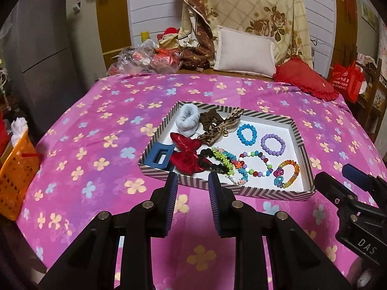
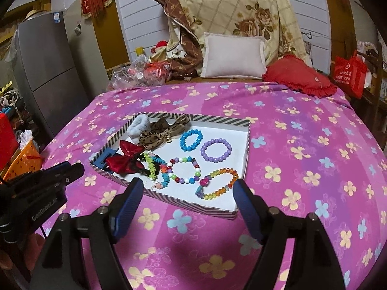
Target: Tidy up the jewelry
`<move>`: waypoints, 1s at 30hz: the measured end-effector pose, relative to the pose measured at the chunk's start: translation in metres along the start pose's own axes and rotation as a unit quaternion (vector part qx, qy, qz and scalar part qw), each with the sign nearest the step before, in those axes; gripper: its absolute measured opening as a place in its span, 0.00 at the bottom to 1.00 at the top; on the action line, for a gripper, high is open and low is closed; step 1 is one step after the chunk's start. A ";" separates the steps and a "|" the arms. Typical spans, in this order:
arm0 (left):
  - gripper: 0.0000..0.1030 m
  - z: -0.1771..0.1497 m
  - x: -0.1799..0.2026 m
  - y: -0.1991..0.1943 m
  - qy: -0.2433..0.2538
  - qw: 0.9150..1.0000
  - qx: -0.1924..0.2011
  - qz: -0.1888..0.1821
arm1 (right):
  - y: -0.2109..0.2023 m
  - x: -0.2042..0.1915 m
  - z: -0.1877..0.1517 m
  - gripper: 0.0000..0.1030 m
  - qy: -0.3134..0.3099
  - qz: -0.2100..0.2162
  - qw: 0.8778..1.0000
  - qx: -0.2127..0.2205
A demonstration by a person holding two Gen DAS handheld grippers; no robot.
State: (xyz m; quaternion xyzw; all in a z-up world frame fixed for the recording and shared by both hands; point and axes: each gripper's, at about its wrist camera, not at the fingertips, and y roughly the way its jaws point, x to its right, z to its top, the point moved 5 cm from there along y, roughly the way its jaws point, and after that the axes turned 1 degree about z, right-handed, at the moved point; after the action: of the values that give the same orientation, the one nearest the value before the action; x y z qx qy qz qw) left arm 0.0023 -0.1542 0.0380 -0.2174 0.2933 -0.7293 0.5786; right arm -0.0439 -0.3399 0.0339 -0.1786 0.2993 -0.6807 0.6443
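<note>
The left gripper (image 1: 193,181) is hovering just short of the tray's (image 1: 278,192) near rim, its jaws standing a narrow gap apart and gripping nothing. The right gripper (image 2: 188,191) is hanging over the tray's near right corner with its jaws spread wide, also carrying nothing; between its fingers the rainbow bracelet (image 2: 219,183) is lying on the white floor of the tray.

The tray (a shallow striped box lid, white inside) is sitting on the pink bedspread (image 1: 96,145). Inside it, toward the right, the bracelets are lying flat and mostly apart: a blue one (image 1: 246,134), a purple one (image 1: 272,144), a mixed-bead one (image 1: 255,163) and the rainbow one in the near corner. A daisy-link bracelet (image 1: 227,163) is overlapping the mixed-bead one. On the left side the hair things are bunching together: a red bow (image 1: 186,154) touching a black scrunchie (image 1: 208,160), a dark blue clip (image 1: 159,155) leaning against the left wall, a pale blue scrunchie (image 1: 187,122) in the far corner, and a leopard-print bow (image 1: 217,130) beside it.

Beyond the tray a white pillow (image 1: 244,50) and a red cushion (image 1: 304,78) are resting at the head of the bed
</note>
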 end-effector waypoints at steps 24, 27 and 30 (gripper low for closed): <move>0.33 -0.012 -0.009 -0.024 -0.011 1.000 0.015 0.008 | -0.025 -0.019 -0.004 0.77 -0.021 0.000 1.000 0.005; 0.33 -0.013 -0.010 -0.024 -0.011 1.000 0.016 0.015 | -0.025 -0.021 -0.005 0.77 -0.023 0.001 1.000 0.006; 0.33 -0.015 -0.012 -0.023 -0.015 1.000 0.012 0.014 | -0.023 -0.022 -0.007 0.77 -0.024 0.003 1.000 0.003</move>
State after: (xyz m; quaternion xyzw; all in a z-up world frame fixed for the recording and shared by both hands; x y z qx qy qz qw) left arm -0.0208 -0.1364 0.0431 -0.2174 0.2783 -0.7214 0.5957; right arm -0.0638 -0.3173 0.0466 -0.1925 0.2819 -0.6753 0.6538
